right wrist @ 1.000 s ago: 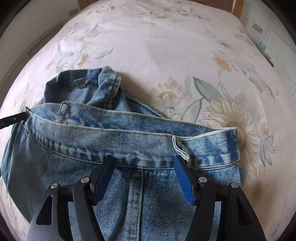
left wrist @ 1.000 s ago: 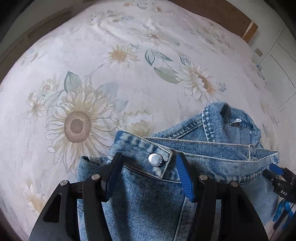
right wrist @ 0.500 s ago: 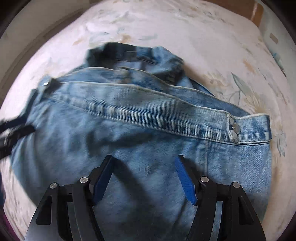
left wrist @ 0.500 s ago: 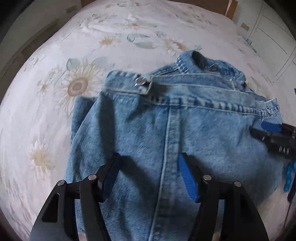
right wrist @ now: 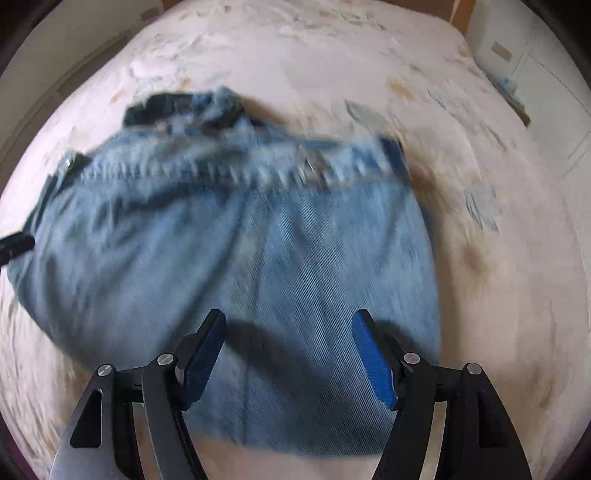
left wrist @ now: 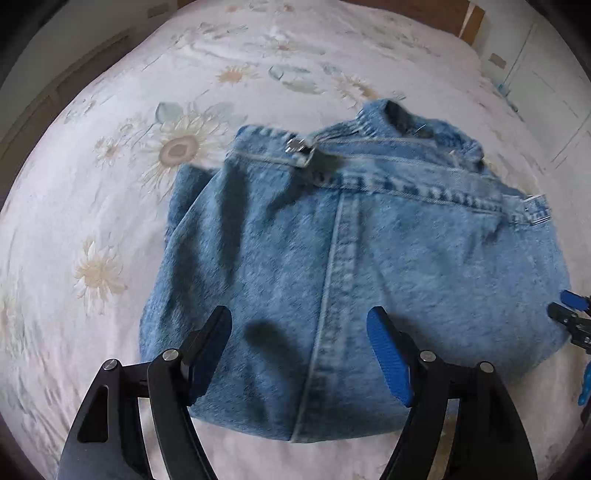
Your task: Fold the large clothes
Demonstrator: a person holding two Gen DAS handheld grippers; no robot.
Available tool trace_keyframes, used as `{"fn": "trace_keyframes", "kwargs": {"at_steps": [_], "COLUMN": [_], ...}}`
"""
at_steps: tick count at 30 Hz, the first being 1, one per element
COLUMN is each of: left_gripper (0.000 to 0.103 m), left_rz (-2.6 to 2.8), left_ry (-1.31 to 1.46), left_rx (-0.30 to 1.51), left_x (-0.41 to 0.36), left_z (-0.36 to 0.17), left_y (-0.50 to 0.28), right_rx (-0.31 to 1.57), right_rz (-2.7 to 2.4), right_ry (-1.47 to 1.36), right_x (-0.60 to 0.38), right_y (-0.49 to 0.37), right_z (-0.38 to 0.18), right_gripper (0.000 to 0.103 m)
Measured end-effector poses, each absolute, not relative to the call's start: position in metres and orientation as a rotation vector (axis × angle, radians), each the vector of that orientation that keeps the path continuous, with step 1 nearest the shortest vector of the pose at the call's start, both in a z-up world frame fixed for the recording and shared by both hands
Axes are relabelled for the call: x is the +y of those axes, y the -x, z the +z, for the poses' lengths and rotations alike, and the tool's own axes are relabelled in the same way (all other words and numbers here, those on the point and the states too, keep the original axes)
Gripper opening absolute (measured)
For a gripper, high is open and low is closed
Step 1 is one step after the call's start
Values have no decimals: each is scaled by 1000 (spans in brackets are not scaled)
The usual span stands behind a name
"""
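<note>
A folded blue denim garment (left wrist: 351, 266) lies on the flowered bedsheet (left wrist: 110, 206), its buttoned hem band (left wrist: 406, 181) at the far side and the collar (left wrist: 399, 114) behind it. It also shows in the right wrist view (right wrist: 240, 240), blurred. My left gripper (left wrist: 299, 332) is open and empty above the garment's near part. My right gripper (right wrist: 288, 332) is open and empty above the near right part. The right gripper's tip (left wrist: 570, 317) shows at the right edge of the left wrist view.
The bed fills both views. A wooden headboard (left wrist: 424, 11) stands at the far end. White cabinet doors (left wrist: 546, 96) are at the far right. A pale wall (left wrist: 55, 74) runs along the left side.
Both grippers have let go of the hem band and drawn back toward me and upward. The garment now lies folded on the bed.
</note>
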State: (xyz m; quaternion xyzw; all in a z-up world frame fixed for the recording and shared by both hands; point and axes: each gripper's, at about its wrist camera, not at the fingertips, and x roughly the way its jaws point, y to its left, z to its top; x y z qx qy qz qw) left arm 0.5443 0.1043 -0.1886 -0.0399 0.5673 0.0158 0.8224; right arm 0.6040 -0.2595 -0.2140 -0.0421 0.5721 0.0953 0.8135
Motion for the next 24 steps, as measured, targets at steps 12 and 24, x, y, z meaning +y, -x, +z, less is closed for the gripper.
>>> {"fn": "trace_keyframes", "kwargs": {"at_steps": [12,24], "left_gripper": [71,71], "left_rz": [116,181], "left_ry": [182,160], "left_rx": [1192,1218], "left_x": [121,125], "left_z": [-166,-171], "left_y": [-517,-501], "right_rx": [1207,1287], "right_rz": [123,124], "right_ry": [-3,15], "right_x": [-295,-288], "right_y": [-569,-561], "right_z": [-193,-216], "right_gripper": [72,72]}}
